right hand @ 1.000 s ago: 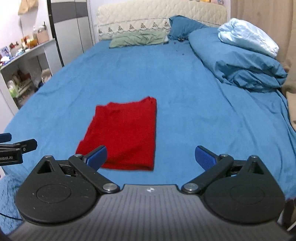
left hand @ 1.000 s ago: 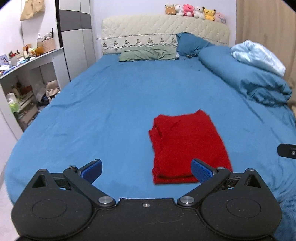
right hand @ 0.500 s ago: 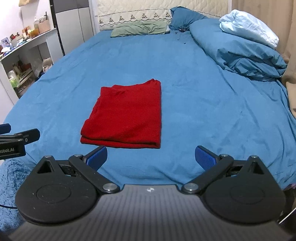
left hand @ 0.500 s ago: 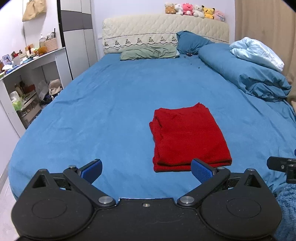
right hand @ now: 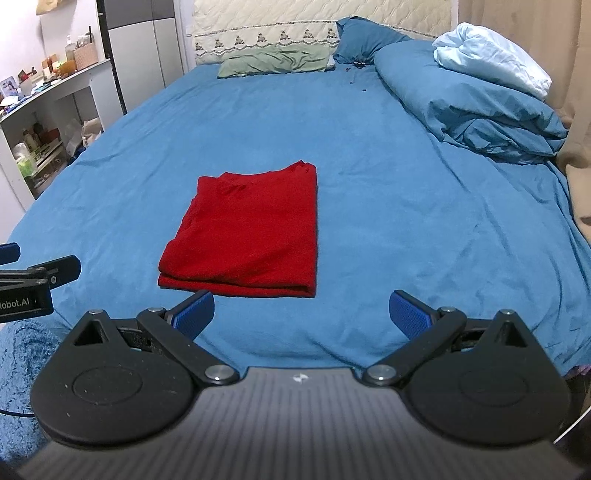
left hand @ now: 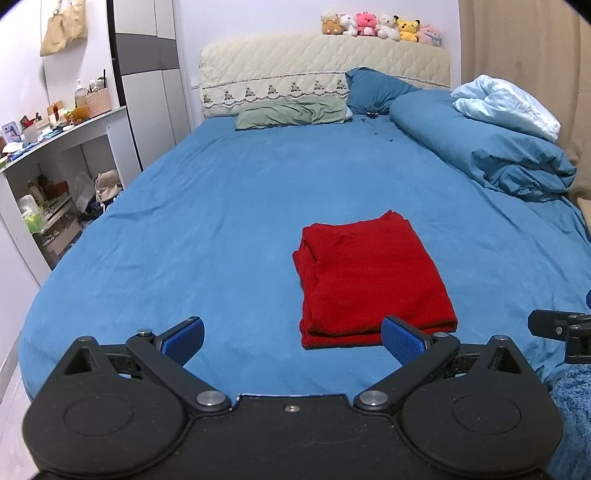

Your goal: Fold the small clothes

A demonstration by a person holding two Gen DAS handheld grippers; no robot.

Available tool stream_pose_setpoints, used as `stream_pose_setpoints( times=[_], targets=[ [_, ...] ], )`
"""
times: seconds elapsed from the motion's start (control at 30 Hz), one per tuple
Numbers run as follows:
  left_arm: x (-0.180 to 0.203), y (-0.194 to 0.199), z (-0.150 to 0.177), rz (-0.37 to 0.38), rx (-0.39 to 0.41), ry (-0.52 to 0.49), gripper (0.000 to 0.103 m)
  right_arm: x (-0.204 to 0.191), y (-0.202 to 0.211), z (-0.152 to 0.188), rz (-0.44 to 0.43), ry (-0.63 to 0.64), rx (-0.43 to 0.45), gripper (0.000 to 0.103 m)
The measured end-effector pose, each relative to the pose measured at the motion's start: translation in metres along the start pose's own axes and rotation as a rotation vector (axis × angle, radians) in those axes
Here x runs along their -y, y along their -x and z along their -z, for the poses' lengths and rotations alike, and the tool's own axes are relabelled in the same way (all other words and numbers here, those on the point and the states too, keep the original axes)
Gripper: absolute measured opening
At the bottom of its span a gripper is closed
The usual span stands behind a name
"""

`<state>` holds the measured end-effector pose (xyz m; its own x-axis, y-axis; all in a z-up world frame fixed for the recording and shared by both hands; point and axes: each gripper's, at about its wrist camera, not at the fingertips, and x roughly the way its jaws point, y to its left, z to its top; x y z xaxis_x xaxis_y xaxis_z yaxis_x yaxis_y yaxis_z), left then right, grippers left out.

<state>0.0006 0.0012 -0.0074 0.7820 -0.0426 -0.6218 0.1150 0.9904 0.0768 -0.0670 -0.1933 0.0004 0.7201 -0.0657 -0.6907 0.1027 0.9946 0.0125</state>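
A red garment (left hand: 369, 277) (right hand: 251, 232) lies folded into a flat rectangle on the blue bed sheet (left hand: 221, 206) (right hand: 406, 184), its thick folded edge nearest me. My left gripper (left hand: 293, 341) hovers open near the foot of the bed, its right pad just in front of the garment's near edge. My right gripper (right hand: 303, 314) is open too, held back from the garment, which lies ahead and to its left. Nothing is between either pair of fingers. Each gripper shows at the edge of the other's view.
A rolled blue duvet (left hand: 491, 155) with a pale blue blanket (left hand: 506, 107) lies along the right side. Green (left hand: 291, 114) and blue pillows sit at the headboard, plush toys (left hand: 380, 26) on top. White shelves (left hand: 55, 166) with clutter stand left of the bed.
Both grippers have drawn back and risen from the bed, so the folded garment appears farther off. The garment itself has not moved and both grippers stayed open.
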Motion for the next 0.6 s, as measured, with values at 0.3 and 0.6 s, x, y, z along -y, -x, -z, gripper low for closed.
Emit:
stream_pose_setpoints(
  times=[0.3,0.6],
  targets=[
    [-0.0005,0.0025,0.0006,-0.016,0.020,0.000,0.103,-0.0021,0.0032,0.0008,0.009,0.019,0.011,0.103],
    [-0.0046,0.0032,0.0008,-0.011,0.024,0.006,0.103,0.0000,0.0021,0.0007,0.018,0.025,0.012,0.103]
  ],
)
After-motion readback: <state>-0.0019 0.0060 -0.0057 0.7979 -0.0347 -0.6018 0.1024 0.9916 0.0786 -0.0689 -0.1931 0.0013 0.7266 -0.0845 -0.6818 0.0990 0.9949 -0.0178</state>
